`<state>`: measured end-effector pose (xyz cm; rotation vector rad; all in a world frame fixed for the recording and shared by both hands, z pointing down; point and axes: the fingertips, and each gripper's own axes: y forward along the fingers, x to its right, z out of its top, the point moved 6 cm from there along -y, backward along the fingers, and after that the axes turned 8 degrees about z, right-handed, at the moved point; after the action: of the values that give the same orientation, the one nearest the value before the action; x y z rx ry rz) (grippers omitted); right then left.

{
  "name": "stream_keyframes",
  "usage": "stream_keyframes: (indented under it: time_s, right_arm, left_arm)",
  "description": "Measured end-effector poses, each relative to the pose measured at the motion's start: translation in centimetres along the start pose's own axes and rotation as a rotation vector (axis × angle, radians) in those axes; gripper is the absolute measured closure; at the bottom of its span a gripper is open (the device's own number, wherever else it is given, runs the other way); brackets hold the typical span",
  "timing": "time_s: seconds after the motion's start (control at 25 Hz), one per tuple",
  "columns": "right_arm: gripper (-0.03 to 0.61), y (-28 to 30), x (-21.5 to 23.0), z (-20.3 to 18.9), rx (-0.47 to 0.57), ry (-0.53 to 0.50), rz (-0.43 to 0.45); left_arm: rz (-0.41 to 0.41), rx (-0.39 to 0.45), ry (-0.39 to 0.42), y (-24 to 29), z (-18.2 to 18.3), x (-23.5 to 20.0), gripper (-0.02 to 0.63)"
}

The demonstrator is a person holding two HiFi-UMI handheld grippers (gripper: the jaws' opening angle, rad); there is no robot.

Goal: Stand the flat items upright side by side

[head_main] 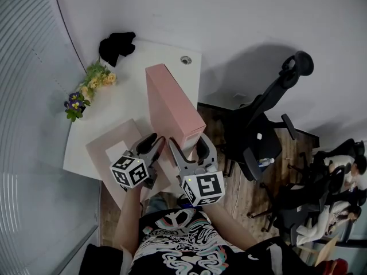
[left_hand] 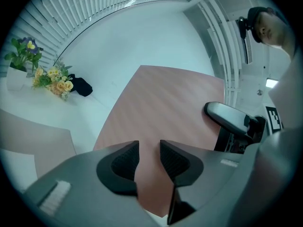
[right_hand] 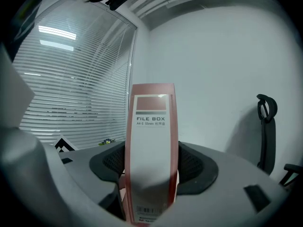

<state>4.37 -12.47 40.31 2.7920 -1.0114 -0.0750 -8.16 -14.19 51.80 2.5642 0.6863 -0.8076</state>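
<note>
Right gripper [right_hand: 151, 169] clamped on the spine end of the upright pink file box [right_hand: 151, 126], one pad on each side. Spine label [right_hand: 150, 141] reads "FILE BOX", "A4-S 55mm"; the finer print and barcode below are unreadable. Box runs straight out from the fingertips along the white table's [head_main: 123, 102] right edge. Left gripper [left_hand: 149, 157]: jaws narrowly parted, nothing pinched, tips near the box's broad left face. Second pink file box [head_main: 112, 145] lies flat below the left fingers.
</note>
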Motion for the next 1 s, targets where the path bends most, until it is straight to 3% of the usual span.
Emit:
stream_keyframes:
  time_s: [0.32, 0.6, 1.0]
  right_arm:
    - [0.276, -1.3, -0.6, -2.0, -0.026, -0.008, -0.021]
    - [0.276, -1.7, -0.7, -4.1, -0.062, -0.002, -0.031]
    - [0.275, -1.9, -0.8, -4.6, -0.051, -0.002, -0.016]
  left_arm:
    - [-0.005, -0.033, -0.014, 0.0, -1.3, -0.4, 0.488]
    - [-0.17, 0.091, -0.208, -0.8, -0.6, -0.5, 0.48]
    - [-0.195, 0.091, -0.287, -0.9, -1.6, -0.4, 0.439]
